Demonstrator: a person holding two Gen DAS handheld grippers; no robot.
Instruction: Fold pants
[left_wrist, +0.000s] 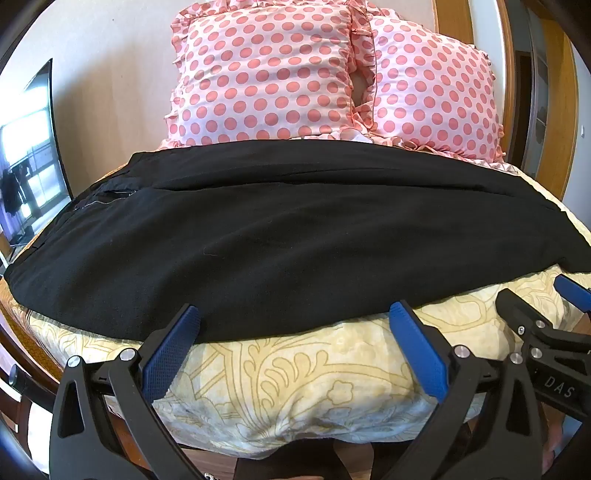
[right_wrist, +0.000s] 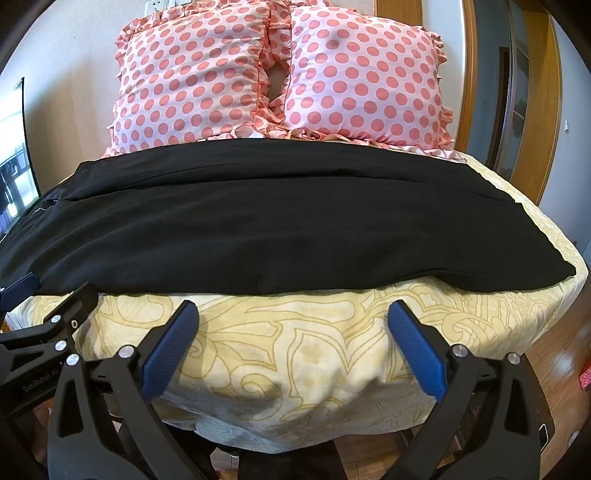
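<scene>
Black pants lie flat across the bed, one leg over the other, waist and zipped pocket at the left; they also show in the right wrist view. My left gripper is open and empty, its blue fingertips just over the pants' near edge. My right gripper is open and empty, a little short of the near edge, above the bedspread. The right gripper shows at the right edge of the left wrist view; the left gripper shows at the left edge of the right wrist view.
The bed has a cream patterned bedspread, also in the right wrist view. Two pink polka-dot pillows stand at the head. A screen stands at the left. A wooden door frame and wooden floor are at the right.
</scene>
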